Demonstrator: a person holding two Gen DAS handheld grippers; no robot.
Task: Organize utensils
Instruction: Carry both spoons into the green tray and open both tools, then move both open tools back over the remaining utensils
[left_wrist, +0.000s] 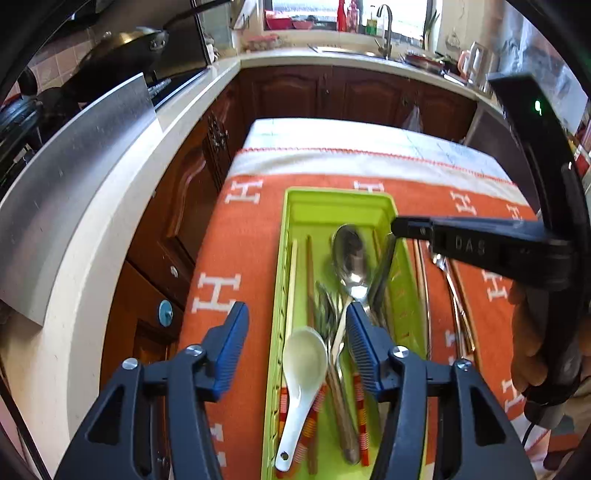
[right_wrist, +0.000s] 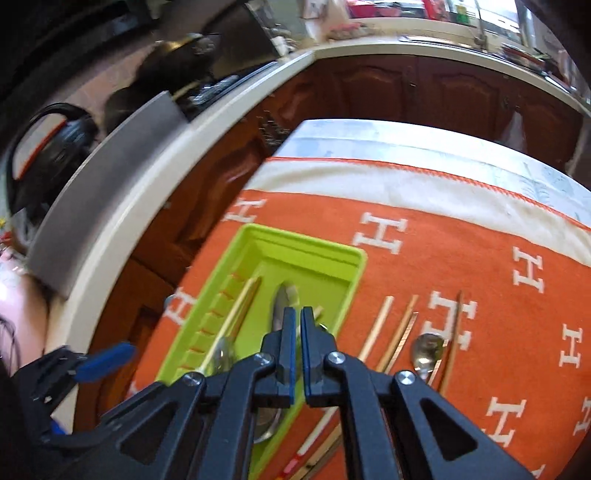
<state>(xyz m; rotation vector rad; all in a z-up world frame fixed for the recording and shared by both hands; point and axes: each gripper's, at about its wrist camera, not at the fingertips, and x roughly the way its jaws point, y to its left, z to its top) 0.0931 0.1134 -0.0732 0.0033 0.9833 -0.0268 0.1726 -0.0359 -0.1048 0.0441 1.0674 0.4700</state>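
A lime green utensil tray (left_wrist: 295, 206) lies on the orange cloth. It holds a white ceramic spoon (left_wrist: 301, 373), a large metal spoon (left_wrist: 351, 258), forks and chopsticks. My left gripper (left_wrist: 295, 325) is open and empty above the tray's near half. My right gripper (left_wrist: 397, 227) reaches in from the right over the tray's far right rim. In the right wrist view the right gripper (right_wrist: 298, 314) is shut on a dark slim utensil (left_wrist: 382, 273) that slants down into the tray (right_wrist: 332, 254). Chopsticks (right_wrist: 380, 325) and a metal spoon (right_wrist: 426, 350) lie on the cloth right of the tray.
The orange cloth with white H letters (left_wrist: 236, 258) covers a small table. Brown cabinets (left_wrist: 332, 96) and a pale countertop (left_wrist: 110, 206) run along the left and far sides. A wok (left_wrist: 118, 55) sits on the stove at far left. A sink (left_wrist: 351, 50) is at the back.
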